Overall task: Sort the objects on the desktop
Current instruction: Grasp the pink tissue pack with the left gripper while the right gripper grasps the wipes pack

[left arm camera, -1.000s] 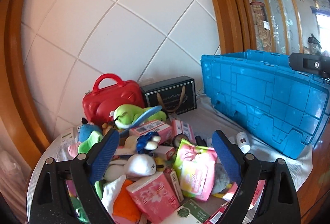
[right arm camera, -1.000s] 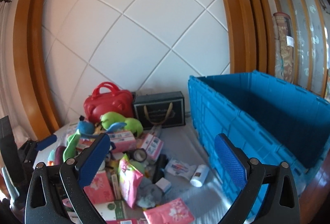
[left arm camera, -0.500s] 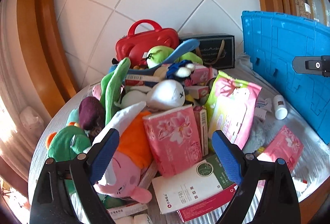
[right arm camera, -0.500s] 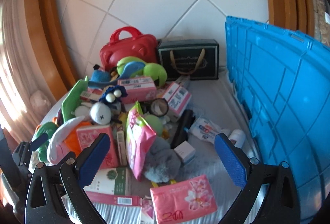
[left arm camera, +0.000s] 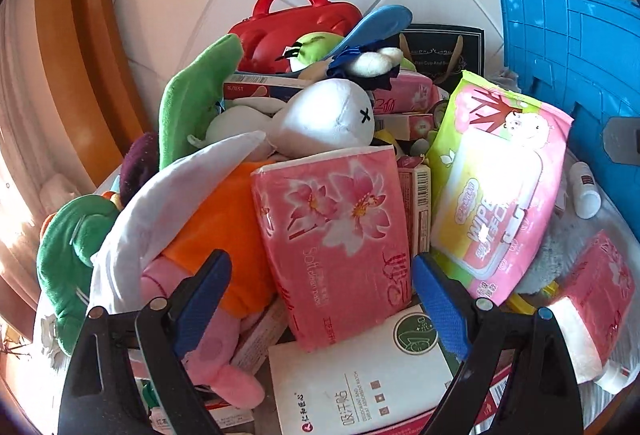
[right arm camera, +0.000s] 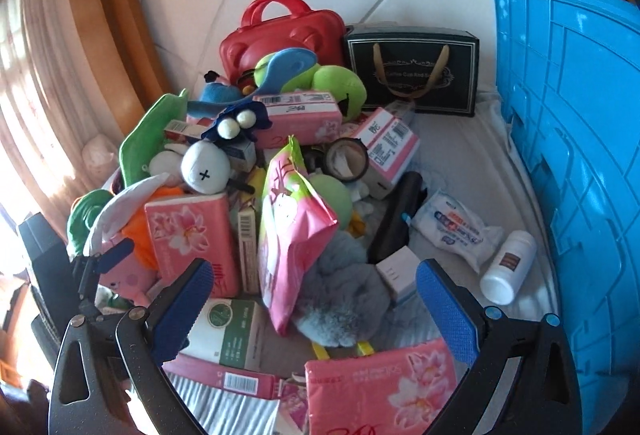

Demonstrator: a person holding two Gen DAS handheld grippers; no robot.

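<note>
1. The left gripper (left arm camera: 320, 275) is hanging low over the heap with its jaws spread wide and gripping nothing. A pink tissue pack (left arm camera: 336, 235) is sitting right between the blue pads, leaning back against the pile.

2. The right gripper (right arm camera: 316, 291) is gaping open too, also empty. It's hovering over a fluffy grey thing (right arm camera: 340, 299), with the wipes pouch (right arm camera: 292, 227) standing on edge just in front of it.

3. The pile itself is crowding the left half of the table: a white plush with an x eye (left arm camera: 324, 123) is lying on top of the tissue pack, an orange and white plush (left arm camera: 208, 219) is squashed in just left of it, and a green plush (left arm camera: 192, 95) is sticking up behind.

4. A red case (right arm camera: 280, 39) and a dark gift box (right arm camera: 412, 67) are standing at the back against the white wall.

5. The blue crate (right arm camera: 568, 155) is taking up the whole right side, with a white bottle (right arm camera: 508, 267) lying on its side near its wall and a black pouch (right arm camera: 396, 219) lying between that bottle and the pile.

6. A white and green box (left arm camera: 360, 379) is lying flat below the tissue pack, close to the left gripper.
</note>
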